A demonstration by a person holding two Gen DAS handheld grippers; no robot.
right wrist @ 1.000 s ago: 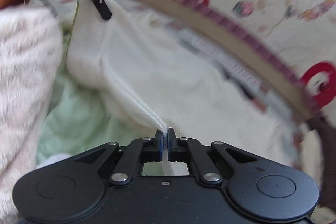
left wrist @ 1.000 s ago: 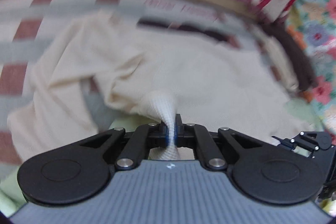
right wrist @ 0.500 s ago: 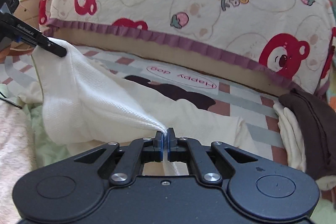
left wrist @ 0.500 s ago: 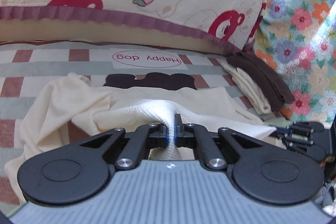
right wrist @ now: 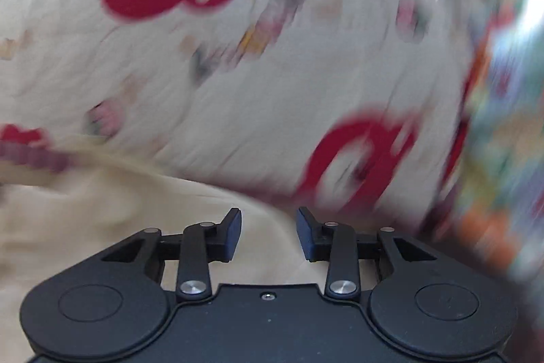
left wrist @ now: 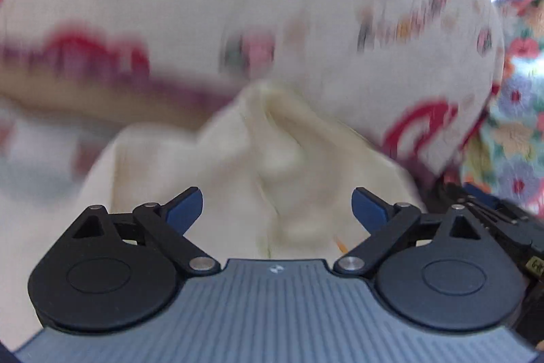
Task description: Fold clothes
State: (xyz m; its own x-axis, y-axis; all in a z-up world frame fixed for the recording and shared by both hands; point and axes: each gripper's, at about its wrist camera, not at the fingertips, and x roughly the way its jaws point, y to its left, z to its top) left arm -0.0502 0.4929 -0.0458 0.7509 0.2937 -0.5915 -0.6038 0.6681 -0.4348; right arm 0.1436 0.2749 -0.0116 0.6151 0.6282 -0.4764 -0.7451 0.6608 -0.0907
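While both views are smeared by motion, the cream garment (left wrist: 258, 159) reads as a soft, rumpled heap, bunched into a peak just beyond the left gripper (left wrist: 277, 210), whose jaws are opening wide with the cloth lying loose between them, not pinched. Seen from the right gripper (right wrist: 269, 232), the garment (right wrist: 102, 227) spreads flatter, to the near left; these jaws are also opening, nothing clamped. A bear-print cushion (right wrist: 272, 73) rises close behind, blocking the far side. Only the left view clearly shows floral fabric (left wrist: 516, 125) at the right and part of the other gripper (left wrist: 493, 220) beside it.
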